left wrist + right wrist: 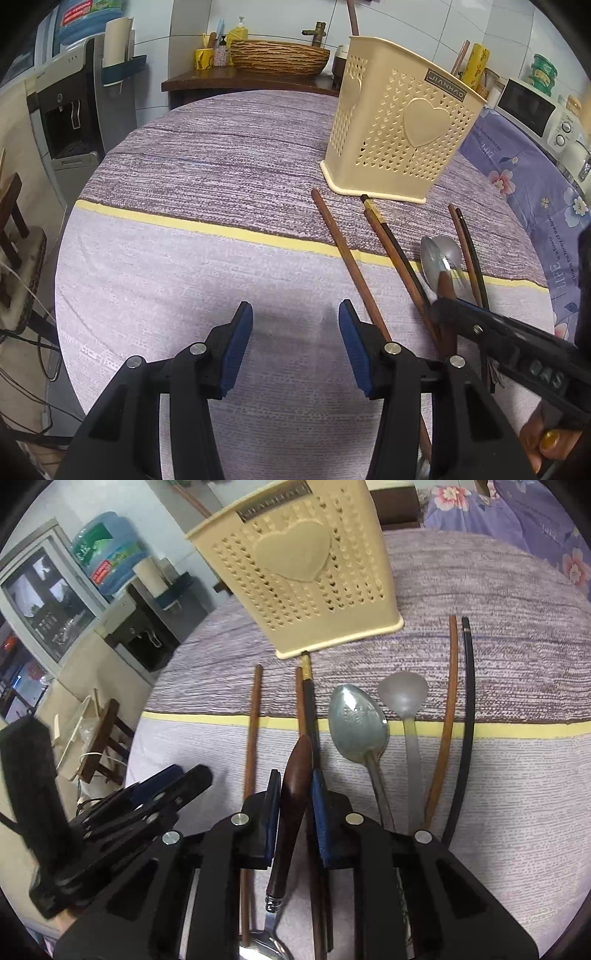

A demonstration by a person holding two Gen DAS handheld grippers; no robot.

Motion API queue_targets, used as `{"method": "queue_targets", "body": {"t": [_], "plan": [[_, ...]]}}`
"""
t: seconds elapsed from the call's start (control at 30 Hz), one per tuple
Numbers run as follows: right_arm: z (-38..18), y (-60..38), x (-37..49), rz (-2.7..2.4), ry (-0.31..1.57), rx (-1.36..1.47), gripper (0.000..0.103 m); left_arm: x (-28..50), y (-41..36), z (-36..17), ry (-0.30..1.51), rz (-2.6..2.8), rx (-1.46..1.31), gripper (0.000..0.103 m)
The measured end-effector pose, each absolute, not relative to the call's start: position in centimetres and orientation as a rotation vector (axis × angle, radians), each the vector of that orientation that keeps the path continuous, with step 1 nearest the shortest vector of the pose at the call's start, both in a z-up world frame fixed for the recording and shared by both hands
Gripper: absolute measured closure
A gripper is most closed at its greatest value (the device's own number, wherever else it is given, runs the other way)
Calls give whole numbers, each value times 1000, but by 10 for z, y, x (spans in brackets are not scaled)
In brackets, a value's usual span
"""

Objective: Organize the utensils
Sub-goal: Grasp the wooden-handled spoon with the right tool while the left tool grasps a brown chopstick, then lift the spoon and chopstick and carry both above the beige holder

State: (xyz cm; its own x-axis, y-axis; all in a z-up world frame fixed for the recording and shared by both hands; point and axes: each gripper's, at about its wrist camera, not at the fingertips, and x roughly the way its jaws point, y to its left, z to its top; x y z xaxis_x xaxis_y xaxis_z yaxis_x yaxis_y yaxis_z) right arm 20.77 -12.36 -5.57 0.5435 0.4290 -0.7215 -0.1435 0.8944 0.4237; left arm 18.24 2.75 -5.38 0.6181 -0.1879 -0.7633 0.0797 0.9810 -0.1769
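A cream perforated utensil holder (pixel 402 125) (pixel 295 565) stands upright on the purple tablecloth (pixel 207 177). In front of it lie brown chopsticks (pixel 253 720), a black chopstick (pixel 469 701), a metal spoon (pixel 356 723) and a grey spoon (pixel 402 694). My right gripper (pixel 295 786) is shut on the dark wooden handle of a spoon (pixel 295 771), whose metal bowl points back toward the camera. In the left wrist view the right gripper (pixel 441 308) reaches in from the right over the utensils. My left gripper (pixel 295 317) hovers open over bare cloth, left of the nearest brown chopstick (pixel 343 251).
The round table's edge curves close on the left. A water dispenser (pixel 70 110) stands beyond it. A woven basin (pixel 279 57) sits on a shelf behind, and a microwave (pixel 532 107) and floral cloth (pixel 517 177) are on the right. A wooden stool (pixel 103 738) stands beside the table.
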Motion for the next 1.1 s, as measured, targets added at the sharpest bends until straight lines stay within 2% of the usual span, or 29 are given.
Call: {"method": "queue_targets", "body": {"t": [0.17, 0.3, 0.37, 0.53, 0.63, 0.83, 1.1], "plan": [[-39, -129, 193, 379, 867, 339, 85, 206, 13, -51, 920, -190, -130, 55], [-31, -135, 187, 395, 836, 359, 86, 227, -2, -51, 948, -206, -120, 60], [-28, -137, 184, 398, 825, 360, 86, 236, -9, -54, 969, -188, -93, 70], [-24, -141, 175, 390, 799, 346, 86, 252, -19, -56, 985, -146, -51, 79], [-22, -140, 173, 391, 790, 342, 86, 258, -23, -55, 992, -129, -29, 91], [-21, -137, 171, 388, 781, 333, 86, 264, -29, -54, 990, -117, 6, 95], [-23, -140, 172, 390, 784, 344, 86, 256, -19, -54, 979, -136, -29, 95]]}}
